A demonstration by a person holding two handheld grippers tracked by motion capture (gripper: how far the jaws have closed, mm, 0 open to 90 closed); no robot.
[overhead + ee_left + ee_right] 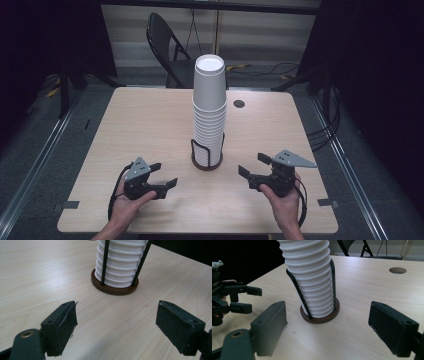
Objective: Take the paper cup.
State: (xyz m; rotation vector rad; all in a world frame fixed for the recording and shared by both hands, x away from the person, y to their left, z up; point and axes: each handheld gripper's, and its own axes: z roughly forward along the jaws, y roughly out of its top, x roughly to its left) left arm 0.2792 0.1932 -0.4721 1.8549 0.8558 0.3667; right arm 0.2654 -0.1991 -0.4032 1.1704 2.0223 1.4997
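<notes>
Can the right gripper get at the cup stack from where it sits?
Probably yes. The right gripper has open, empty jaws aimed at the cup stack, with bare table between them. The black wire holder rings only the lowest cups, so the cups above look free.

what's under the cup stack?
The cup stack stands on a round brown base with black wire uprights around it, on the table. The base's middle is covered by the cups.

Left tongs standing wide open, gripping nothing, hovering over bare tabletop. White cup stack sitting in wire holder just ahead.
</notes>
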